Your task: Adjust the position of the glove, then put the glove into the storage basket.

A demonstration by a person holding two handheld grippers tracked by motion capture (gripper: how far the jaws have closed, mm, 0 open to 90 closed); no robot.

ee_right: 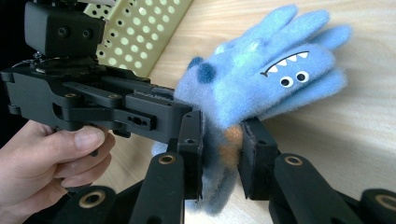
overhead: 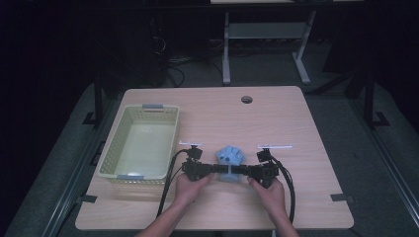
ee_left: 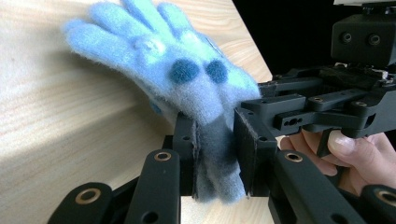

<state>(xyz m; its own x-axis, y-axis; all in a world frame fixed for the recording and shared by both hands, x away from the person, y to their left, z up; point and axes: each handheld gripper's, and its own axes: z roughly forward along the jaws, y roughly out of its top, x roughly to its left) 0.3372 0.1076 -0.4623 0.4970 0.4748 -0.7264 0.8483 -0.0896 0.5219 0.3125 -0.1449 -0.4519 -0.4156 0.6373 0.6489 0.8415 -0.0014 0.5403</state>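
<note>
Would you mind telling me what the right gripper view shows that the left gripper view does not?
Right gripper view alone: the glove's monster face with teeth and eyes, and the perforated basket. Left gripper view alone: two dark blue spots on the glove's other side. Both: each gripper's jaws closed on the glove's cuff, with the other gripper alongside, the right gripper and left gripper clamping it over the wooden table.

A pale yellow perforated basket (overhead: 141, 143) is seen standing near the left edge of a light wooden desk (overhead: 296, 123), its grey handles at either end. A round cable hole (overhead: 246, 99) is set close to the desk's far edge.
</note>
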